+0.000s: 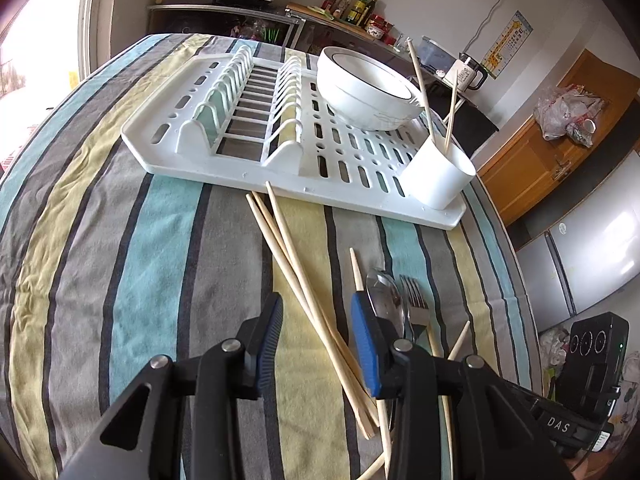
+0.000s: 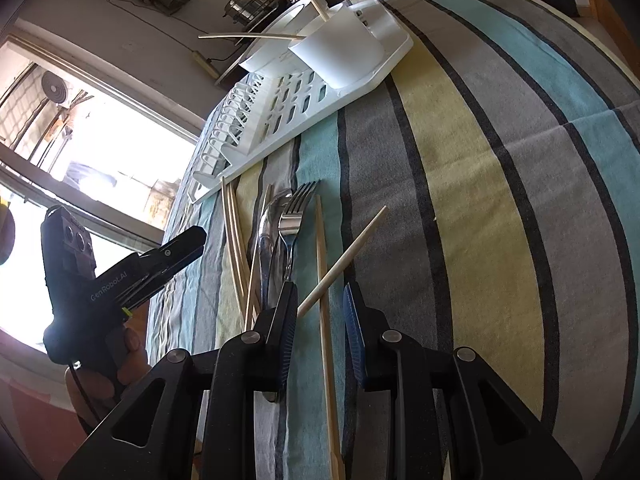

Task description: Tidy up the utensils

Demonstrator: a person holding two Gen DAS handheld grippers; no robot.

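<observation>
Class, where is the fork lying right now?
In the left wrist view, the fork lies on the striped cloth, right of the spoon, near the rack.

We are seeing both grippers showing black frames, silver pivot screws and ribbed blue pads [image 1: 366, 344]; beside the fork [image 2: 294, 216], the left gripper [image 2: 192, 240] is bearing white "GenRobot.AI" lettering.

Not much to read here honestly. The black body of the right gripper [image 1: 560, 426], seen from the left wrist camera, has "DAS" in white letters, rest of the word cut off. The left gripper [image 2: 108, 286] in the other view says "GenRobot.AI" along its side. There's a yellow wall chart [image 1: 508, 42] in the back, and labelled sauce bottles [image 1: 360, 8], too small to read.
</observation>
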